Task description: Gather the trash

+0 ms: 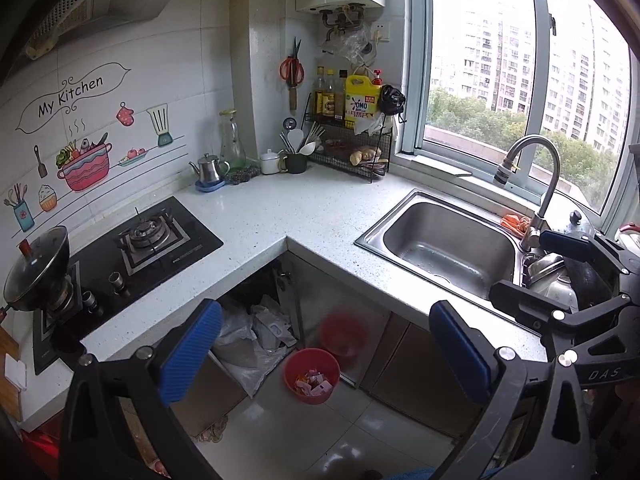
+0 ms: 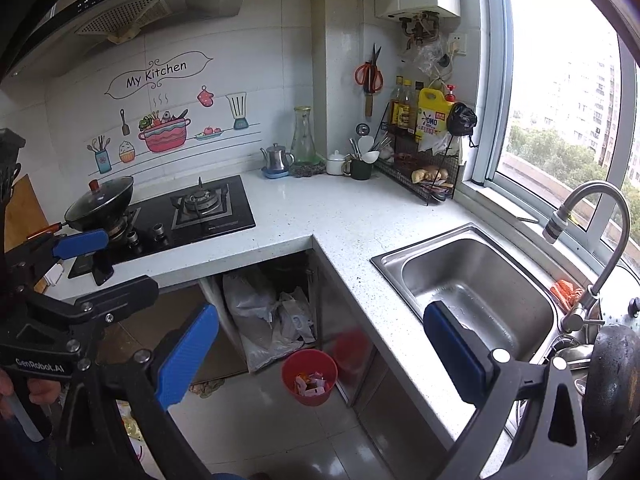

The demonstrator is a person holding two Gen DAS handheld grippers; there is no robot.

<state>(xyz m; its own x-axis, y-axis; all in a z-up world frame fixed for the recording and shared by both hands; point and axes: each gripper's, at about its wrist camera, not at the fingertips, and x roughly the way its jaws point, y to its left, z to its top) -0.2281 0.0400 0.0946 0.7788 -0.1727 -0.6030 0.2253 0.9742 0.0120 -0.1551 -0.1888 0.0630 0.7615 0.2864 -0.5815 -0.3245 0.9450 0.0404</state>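
Observation:
A red bin (image 1: 298, 364) stands on the floor tiles below the counter corner, holding pink and orange wrappers (image 1: 314, 385). The right wrist view shows the same bin (image 2: 294, 372) and wrappers (image 2: 310, 386). My left gripper (image 1: 326, 350) hangs open high above the bin, nothing between its blue pads. My right gripper (image 2: 322, 354) is open too and holds nothing. Each gripper shows in the other's view: the right gripper (image 1: 536, 272) over the sink's right end, the left gripper (image 2: 104, 268) near the stove front.
The L-shaped white counter (image 1: 280, 208) carries a black gas stove (image 1: 160, 240) with a lidded wok (image 1: 36, 268), a steel sink (image 1: 448, 252) with a faucet (image 1: 536, 168), and a bottle rack (image 1: 352, 136). Plastic bags (image 1: 256, 332) fill the open cabinet. Pots (image 2: 612, 384) crowd the sink's right.

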